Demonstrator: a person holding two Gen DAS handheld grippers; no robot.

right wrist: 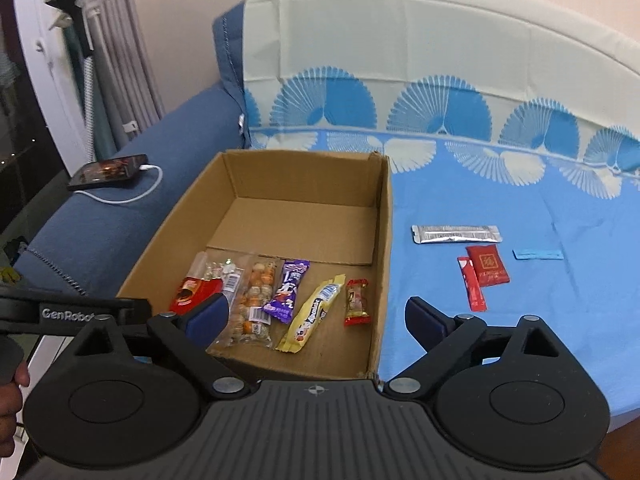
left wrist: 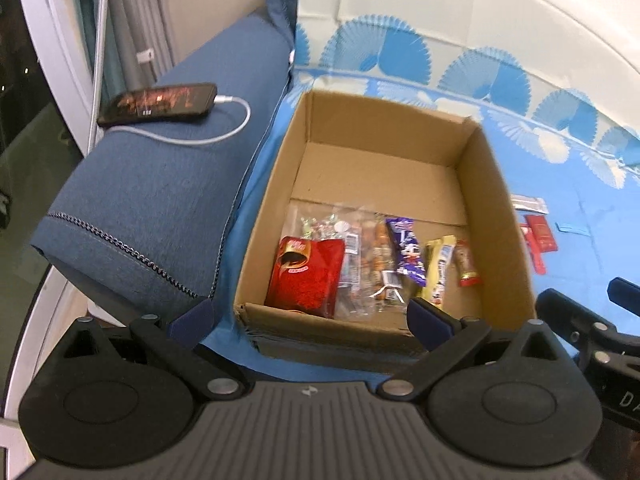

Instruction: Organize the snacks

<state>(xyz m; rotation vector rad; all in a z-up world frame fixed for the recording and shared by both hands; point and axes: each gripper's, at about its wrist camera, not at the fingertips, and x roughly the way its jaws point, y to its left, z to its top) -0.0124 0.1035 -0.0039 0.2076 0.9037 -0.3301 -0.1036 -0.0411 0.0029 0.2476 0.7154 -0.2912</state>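
Blue fan-patterned sheet (right wrist: 480,208) covers the sofa seat, and on it at the left sits an open cardboard box (right wrist: 382,240). Along the box's near end lie, left to right, a red pouch (left wrist: 306,276), a clear bag of candies (right wrist: 256,300), a purple wrapper (right wrist: 288,286), a yellow bar (right wrist: 314,314) and a small red candy (right wrist: 357,300). Right of the box, on the sheet, rest a silver sachet (right wrist: 456,234), a red packet (right wrist: 488,266) and a red stick (right wrist: 472,290). Both the left gripper (left wrist: 310,316) and the right gripper (right wrist: 316,314) hover at the box's near edge, jaws spread wide, holding nothing. On the blue armrest (left wrist: 160,184) at far left lies a charging phone (left wrist: 158,104).
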